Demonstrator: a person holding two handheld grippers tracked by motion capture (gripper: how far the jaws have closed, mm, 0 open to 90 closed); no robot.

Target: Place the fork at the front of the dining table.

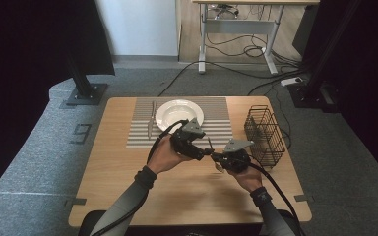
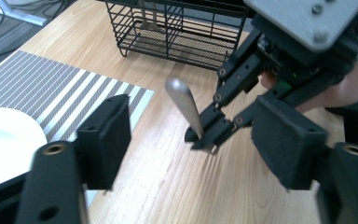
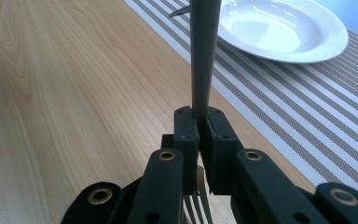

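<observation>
A light wooden table (image 1: 128,187) stands on grey carpet, and across its far half lies a grey-and-white striped placemat (image 1: 216,123). At the table's right edge sits a black wire cutlery basket (image 1: 265,135) with a piece of cutlery standing inside, too small to name. A round white ceramic plate (image 1: 179,113) rests on the placemat, and a slim metal piece of cutlery (image 1: 151,120) lies just left of it.

Over the bare wood near the table's middle a person's two hands meet. The left gripper (image 1: 204,152) has its jaws spread wide, one on either side of the handle of a silver metal fork (image 2: 184,106), without touching it. The right gripper (image 3: 200,135) has its jaws pressed tight on the fork's shaft, close to the neck: in the right gripper view the tines hang below the closed jaws and the handle rises up towards the plate. The fork is held clear of the tabletop.
</observation>
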